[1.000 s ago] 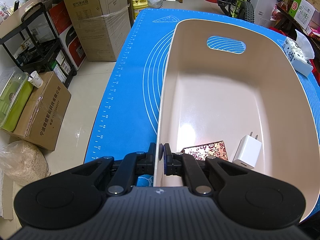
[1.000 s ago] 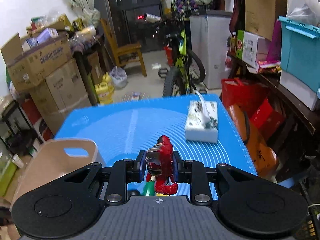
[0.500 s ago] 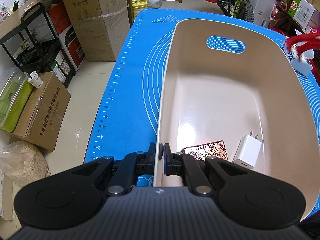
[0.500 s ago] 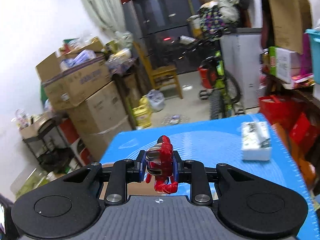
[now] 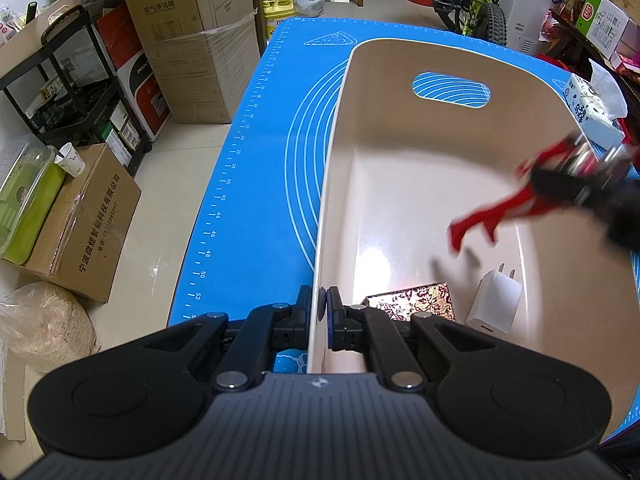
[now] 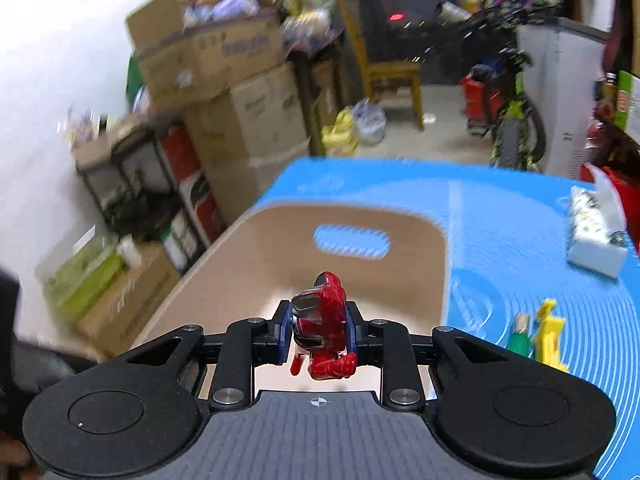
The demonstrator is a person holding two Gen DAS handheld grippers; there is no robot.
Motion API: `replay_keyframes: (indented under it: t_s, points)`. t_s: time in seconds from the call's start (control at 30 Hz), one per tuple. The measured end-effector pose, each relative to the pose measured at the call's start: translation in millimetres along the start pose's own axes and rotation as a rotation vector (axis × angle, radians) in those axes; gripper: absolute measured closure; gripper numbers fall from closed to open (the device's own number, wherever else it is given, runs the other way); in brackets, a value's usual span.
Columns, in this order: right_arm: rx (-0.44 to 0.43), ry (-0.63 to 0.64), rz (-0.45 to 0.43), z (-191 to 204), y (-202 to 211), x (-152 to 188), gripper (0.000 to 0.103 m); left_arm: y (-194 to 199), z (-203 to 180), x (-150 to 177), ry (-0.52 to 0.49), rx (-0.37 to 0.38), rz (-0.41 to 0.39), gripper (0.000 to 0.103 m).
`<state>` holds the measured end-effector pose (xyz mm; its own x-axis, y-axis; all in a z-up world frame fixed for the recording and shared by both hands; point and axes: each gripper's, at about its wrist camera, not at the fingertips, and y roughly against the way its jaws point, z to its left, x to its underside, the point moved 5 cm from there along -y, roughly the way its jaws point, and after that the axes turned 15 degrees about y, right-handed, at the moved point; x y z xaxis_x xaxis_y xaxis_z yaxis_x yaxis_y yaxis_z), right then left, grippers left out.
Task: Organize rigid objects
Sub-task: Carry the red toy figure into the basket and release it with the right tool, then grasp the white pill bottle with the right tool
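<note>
Red figure [image 6: 322, 328] is clamped in the right gripper [image 6: 319, 330] above the beige bin [image 5: 400, 184], legs slanting down into it. Left gripper [image 5: 323, 314] pinches the bin's wall. Only the left view shows the charger [image 5: 494, 302] and patterned card [image 5: 412, 300] inside.

Bright indoor light. A white shine sits on the bin [image 5: 384, 264] floor. The right wrist picture is smeared with blur. Edges bend round, corners go dark.

Blue mat [image 5: 256, 184]: beige bin [image 5: 332, 184], tissue pack [image 6: 596, 236], yellow toy [image 6: 550, 332].
</note>
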<state>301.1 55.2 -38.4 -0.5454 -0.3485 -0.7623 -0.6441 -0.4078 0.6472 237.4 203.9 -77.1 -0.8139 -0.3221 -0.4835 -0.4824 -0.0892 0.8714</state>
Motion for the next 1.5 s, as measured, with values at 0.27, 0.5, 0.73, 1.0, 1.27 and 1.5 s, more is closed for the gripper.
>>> replay_keyframes:
  t_s: [0.27, 0.5, 0.73, 1.0, 1.27, 1.5]
  points:
    - [-0.008, 0.168, 0.122, 39.7, -21.4, 19.3, 0.068, 0.7, -0.9, -0.1, -0.002, 0.001, -0.001, 0.094]
    - [-0.044, 0.117, 0.163, 31.2, -26.0, 21.5, 0.065, 0.6, -0.3, -0.1, -0.001, 0.001, -0.001, 0.094]
    - [-0.053, 0.066, 0.147, 17.2, -17.9, 17.1, 0.038, 0.6, -0.3, -0.1, -0.001, 0.002, 0.000, 0.094]
    - [-0.046, 0.031, 0.066, -8.1, 13.8, -0.7, 0.034, 0.6, -0.3, -0.1, -0.001, 0.001, -0.001, 0.094]
    - [0.055, -0.040, 0.048, -62.3, 43.2, 1.4, 0.032, 0.5, -0.2, 0.0, 0.000, 0.002, 0.000, 0.094]
    - [0.164, -0.072, 0.127, -114.0, 50.6, 32.3, 0.028, 1.4, -0.4, -0.7, 0.002, 0.004, 0.000, 0.094]
